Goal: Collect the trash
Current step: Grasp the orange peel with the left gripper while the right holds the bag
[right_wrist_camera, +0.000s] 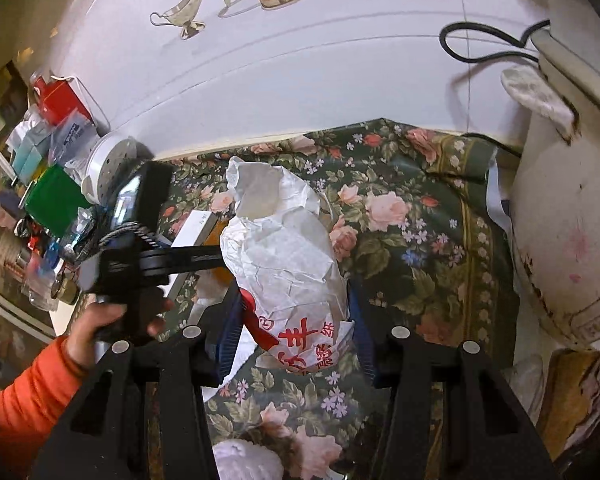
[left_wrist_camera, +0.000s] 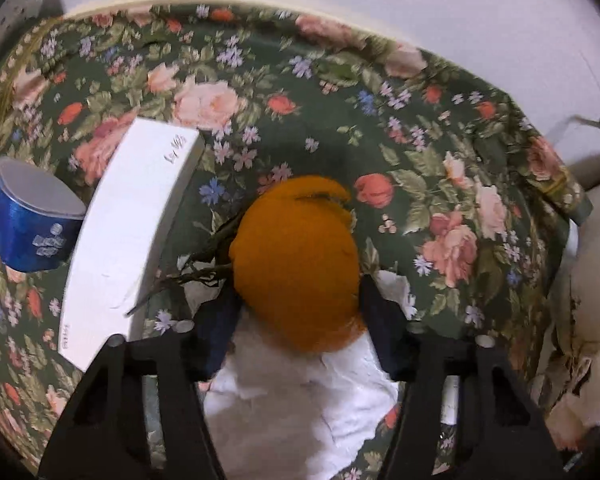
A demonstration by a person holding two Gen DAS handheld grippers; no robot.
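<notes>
In the left wrist view, my left gripper [left_wrist_camera: 298, 300] is shut on an orange peel [left_wrist_camera: 296, 264], held over white crumpled paper [left_wrist_camera: 300, 396] on the floral tablecloth [left_wrist_camera: 420, 160]. In the right wrist view, my right gripper [right_wrist_camera: 294, 320] is shut on a white crumpled paper bag [right_wrist_camera: 284, 248] with red characters, held upright above the cloth. The left gripper's body [right_wrist_camera: 140, 248] and the hand holding it show at the left, its fingers reaching behind the bag.
A long white box [left_wrist_camera: 128, 232] and a blue cup [left_wrist_camera: 32, 224] lie left of the peel. A white appliance [right_wrist_camera: 564, 240] stands right. Clutter of boxes and packets [right_wrist_camera: 48, 168] sits at the far left. A black cable [right_wrist_camera: 484, 44] runs along the wall.
</notes>
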